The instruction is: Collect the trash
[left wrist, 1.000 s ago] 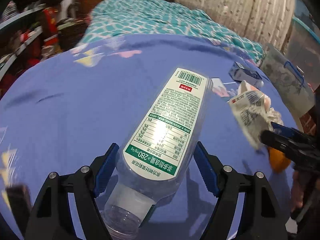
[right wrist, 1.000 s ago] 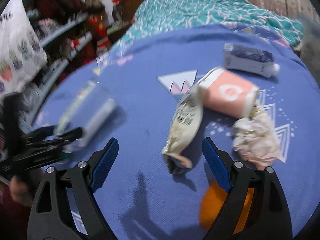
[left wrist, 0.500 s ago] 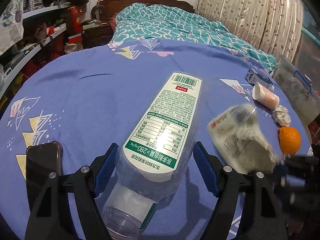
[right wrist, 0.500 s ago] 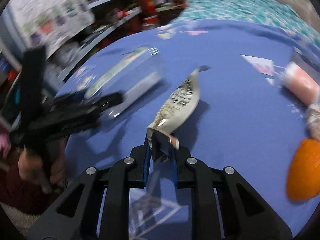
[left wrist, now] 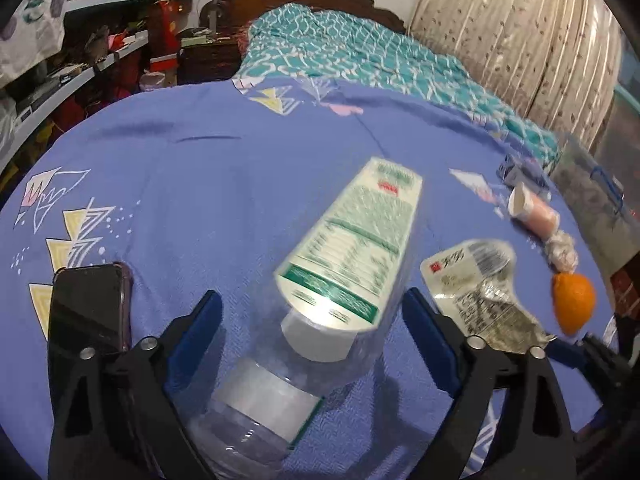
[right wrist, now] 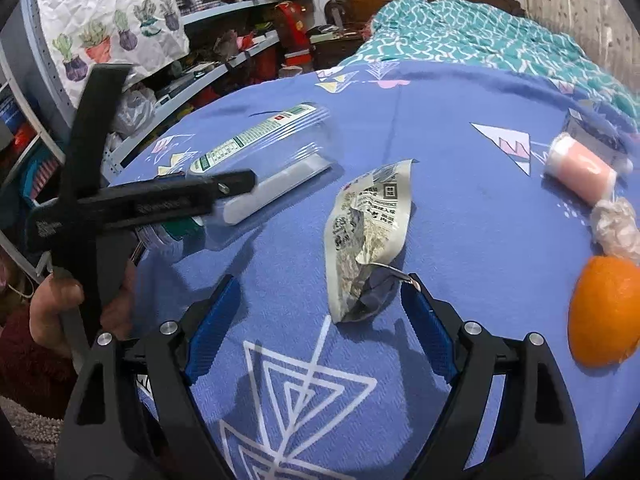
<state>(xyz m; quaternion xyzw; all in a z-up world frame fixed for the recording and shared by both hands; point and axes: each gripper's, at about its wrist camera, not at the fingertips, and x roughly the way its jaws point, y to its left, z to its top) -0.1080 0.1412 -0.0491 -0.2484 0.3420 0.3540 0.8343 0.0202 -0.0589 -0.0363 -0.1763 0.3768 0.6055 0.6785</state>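
A clear plastic bottle (left wrist: 344, 264) with a green and white label lies on the blue tablecloth (left wrist: 200, 184), its neck end between the open fingers of my left gripper (left wrist: 308, 320); whether they touch it I cannot tell. It also shows in the right wrist view (right wrist: 264, 148). A crumpled snack wrapper (right wrist: 368, 224) lies flat on the cloth just ahead of my right gripper (right wrist: 320, 312), which is open and empty. The wrapper also shows in the left wrist view (left wrist: 476, 292).
An orange (right wrist: 608, 308), a crumpled plastic wad (right wrist: 616, 224), a pink cup on its side (right wrist: 580, 168) and a small blue carton (left wrist: 516, 168) lie at the right. A dark phone (left wrist: 88, 304) lies at the left. A bed (left wrist: 360, 56) and shelves (right wrist: 224, 56) stand behind.
My right gripper carried the wrapper left beside the bottle, then opened and let it go onto the cloth. The bottle has slid right and tilted between the left fingers, which stay open.
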